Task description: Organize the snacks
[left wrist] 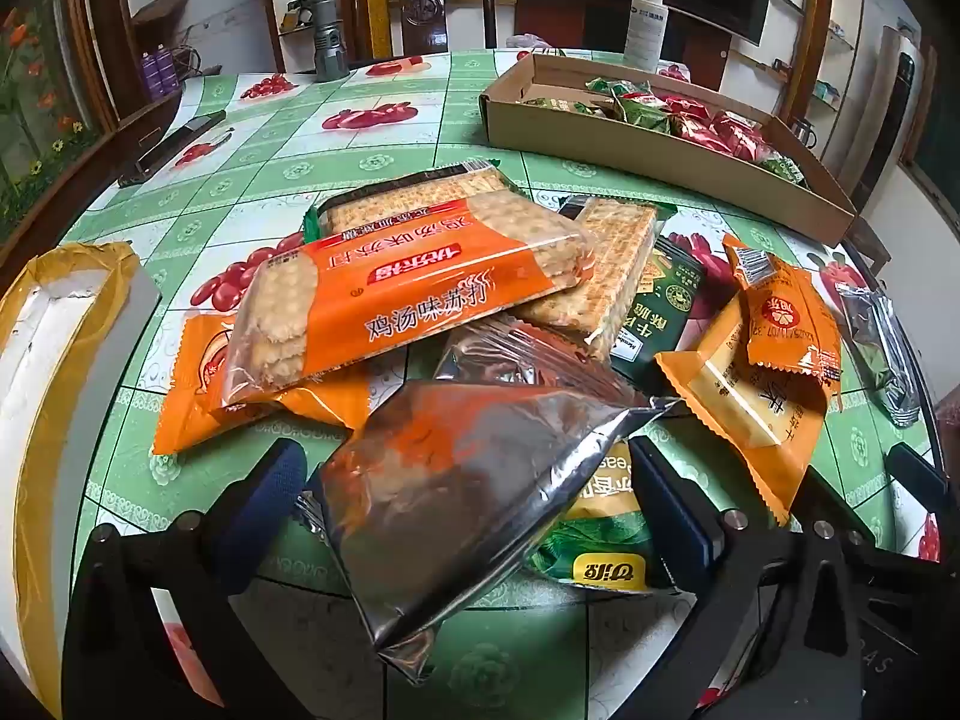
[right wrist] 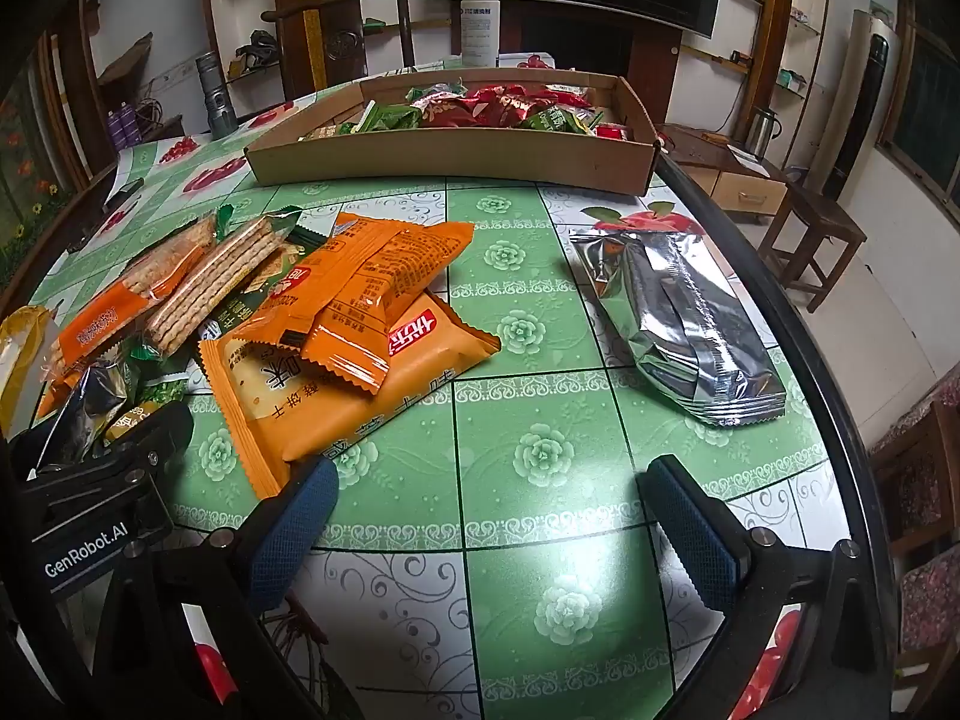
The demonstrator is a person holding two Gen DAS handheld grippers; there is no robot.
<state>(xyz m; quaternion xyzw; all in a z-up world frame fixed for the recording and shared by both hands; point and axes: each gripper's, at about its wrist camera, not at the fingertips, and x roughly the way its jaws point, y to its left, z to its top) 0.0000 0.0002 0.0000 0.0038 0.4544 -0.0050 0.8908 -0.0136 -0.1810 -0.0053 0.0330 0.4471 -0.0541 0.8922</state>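
Observation:
A pile of snack packs lies on the green table. In the left wrist view my left gripper is open, its fingers on either side of a silver foil pack that lies over a green-yellow pack. Behind lie orange cracker packs and an orange biscuit bag. A cardboard tray with red and green small snacks stands at the back right. In the right wrist view my right gripper is open and empty above bare table, between the orange biscuit bag and a silver foil pack.
A white spray bottle stands behind the tray. A grey flashlight stands at the far edge, with a dark phone at far left. A white box with yellow tape sits at left. The table's dark rim runs close on the right.

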